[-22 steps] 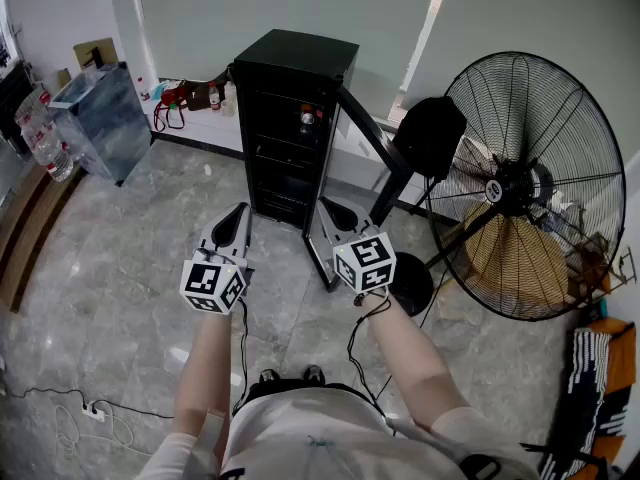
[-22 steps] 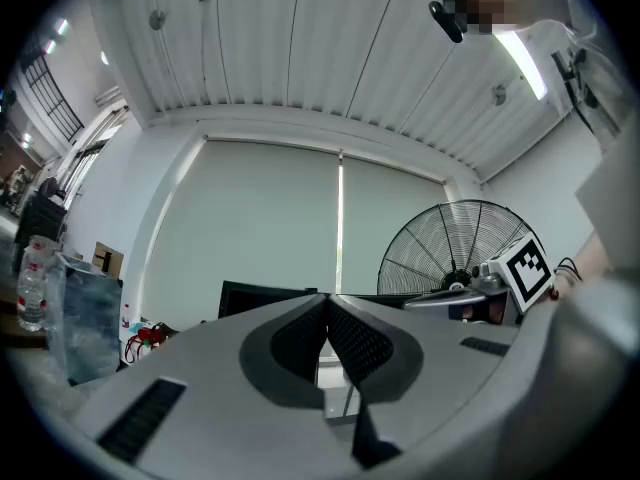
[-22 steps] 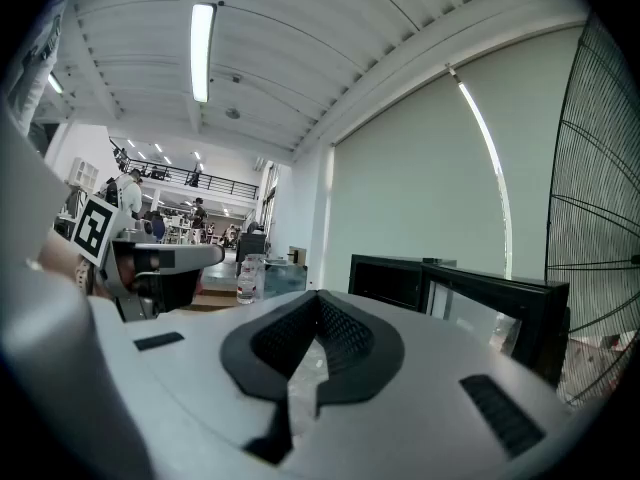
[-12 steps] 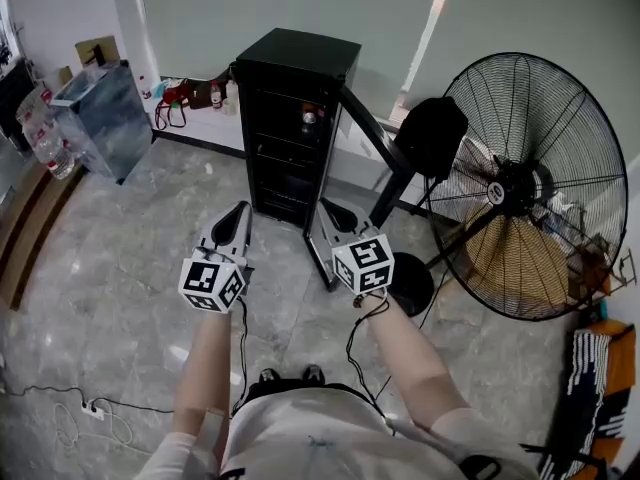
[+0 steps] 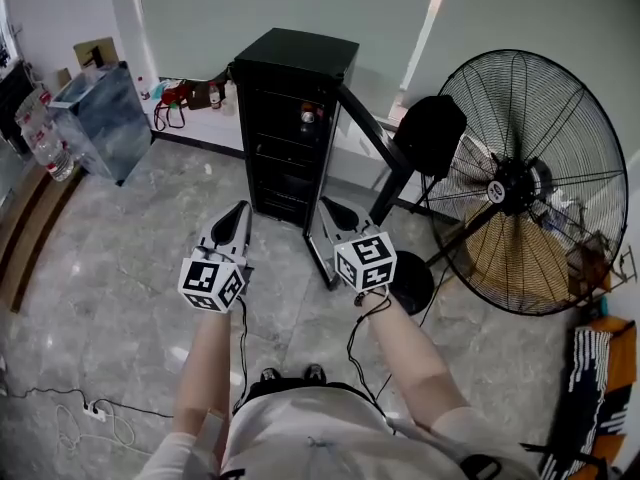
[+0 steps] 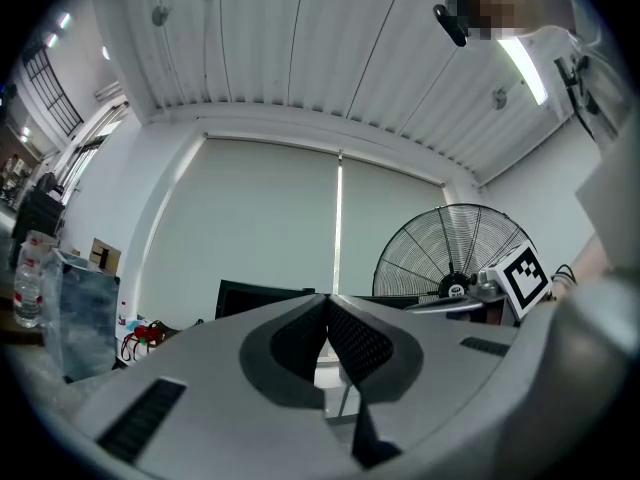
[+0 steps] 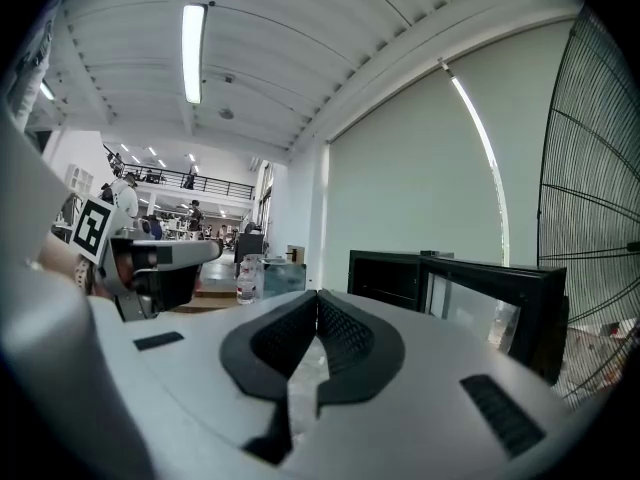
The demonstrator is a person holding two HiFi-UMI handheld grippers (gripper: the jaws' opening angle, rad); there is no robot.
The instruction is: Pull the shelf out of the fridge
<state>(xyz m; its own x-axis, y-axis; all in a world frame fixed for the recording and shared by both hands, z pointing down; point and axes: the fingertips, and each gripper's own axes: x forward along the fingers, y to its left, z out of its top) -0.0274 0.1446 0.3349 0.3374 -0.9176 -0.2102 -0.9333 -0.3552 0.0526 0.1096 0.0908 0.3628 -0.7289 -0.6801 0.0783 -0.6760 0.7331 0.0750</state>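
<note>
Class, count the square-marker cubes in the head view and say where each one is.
2. One cube is on the left gripper, the other on the right gripper, both before the open fridge. None seems hidden.

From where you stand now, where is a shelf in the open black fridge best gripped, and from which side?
Take the shelf under the bottles by its front edge, near the middle, coming straight from the front. The fridge faces you with its door swung open to the right, and the front edge seems the only part exposed.
</note>
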